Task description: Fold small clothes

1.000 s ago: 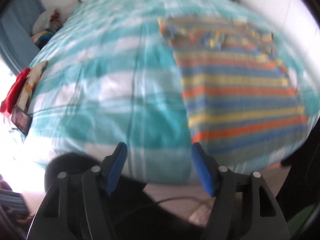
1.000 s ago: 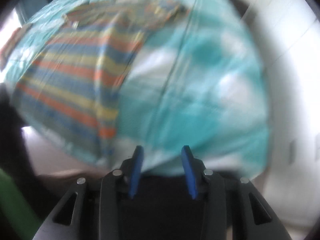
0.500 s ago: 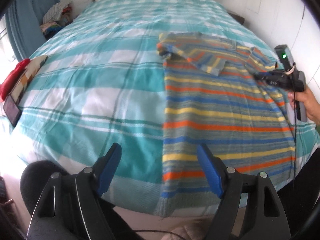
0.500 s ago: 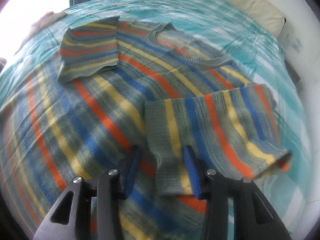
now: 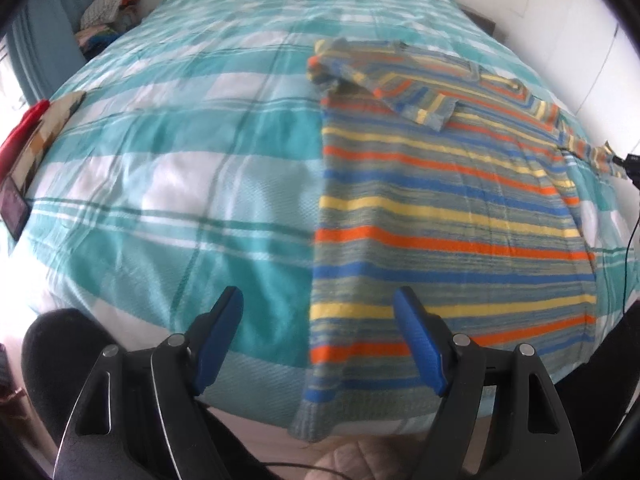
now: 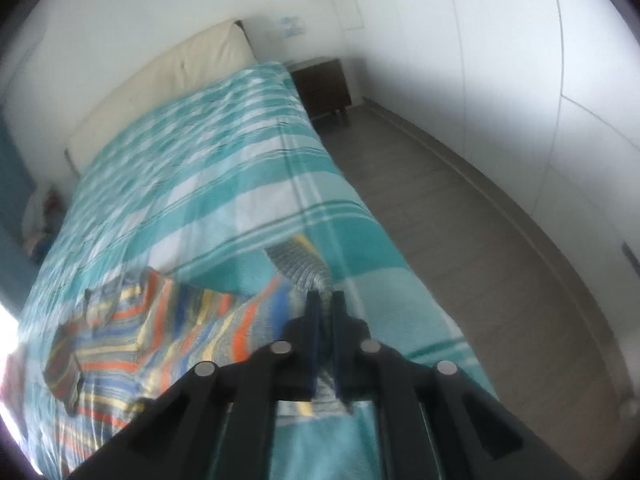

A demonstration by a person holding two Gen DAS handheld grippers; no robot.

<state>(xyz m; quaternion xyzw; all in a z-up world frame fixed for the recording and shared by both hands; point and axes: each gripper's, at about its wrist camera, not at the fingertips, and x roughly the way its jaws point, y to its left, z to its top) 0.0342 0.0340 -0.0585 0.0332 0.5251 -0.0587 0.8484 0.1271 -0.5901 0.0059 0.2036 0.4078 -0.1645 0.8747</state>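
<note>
Half a second back my right gripper (image 6: 325, 300) stood part open over the folded-in sleeve; now its jaws have come together on the sleeve's (image 6: 299, 262) grey cuff end, and the view has swung off the sweater's body toward the bed's far side and the floor (image 6: 460, 216). I read the cuff as clamped: ribbed knit bunches up between the blue pads (image 6: 313, 312) and fans out just above them. In the left wrist view that same sleeve stretches out toward the right edge of the bed, where a bit of the right gripper's black body shows.

My left gripper (image 5: 320, 320) hangs with its jaws wide apart and nothing between them, above the near left corner of the striped sweater (image 5: 448, 216); it has drifted slightly lower and closer to the hem (image 5: 316, 420) than before. The sweater lies flat on the teal checked bedspread (image 5: 180, 160), on the right half of the bed, its hem draping over the near edge, the other sleeve (image 5: 400, 92) folded across the chest.

So I judge that the right sleeve is being drawn out, probably to straighten it and lay it back more neatly. Folding the body is not yet begun, and the left gripper looks poised for the hem corner.
</note>
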